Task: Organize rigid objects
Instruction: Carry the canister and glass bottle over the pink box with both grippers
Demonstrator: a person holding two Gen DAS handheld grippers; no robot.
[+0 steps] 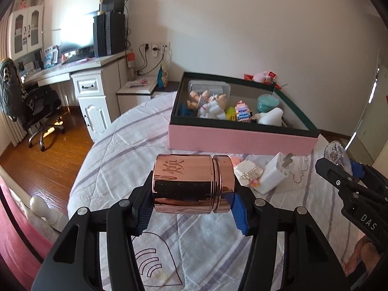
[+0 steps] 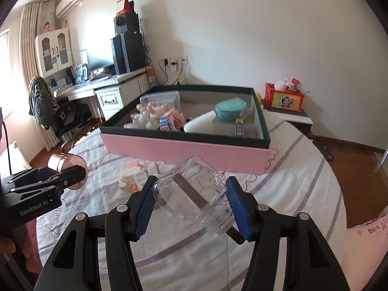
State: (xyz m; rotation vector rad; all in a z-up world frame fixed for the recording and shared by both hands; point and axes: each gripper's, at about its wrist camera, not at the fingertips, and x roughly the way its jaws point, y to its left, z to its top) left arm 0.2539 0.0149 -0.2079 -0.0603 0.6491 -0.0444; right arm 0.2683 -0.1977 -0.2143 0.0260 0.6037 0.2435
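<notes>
Shiny copper jar is lying sideways in my left gripper, lid pointing right, and it is so smooth it could be slipping out. My right gripper is squeezing a clear jar, tilted, mouth toward me. Both are hanging over the bed, short of the pink box.

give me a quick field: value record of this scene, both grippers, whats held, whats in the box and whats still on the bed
left gripper: shut on rose-gold canister, held sideways above the bed
right gripper: shut on clear plastic jar, tilted, a flat strip inside
box: pink wall, dark rim, open, on the bed
in box: figurines, brick toy, teal-lidded container, white bottle, clear tub
left on quilt: white charger plug, pearl-studded piece
</notes>
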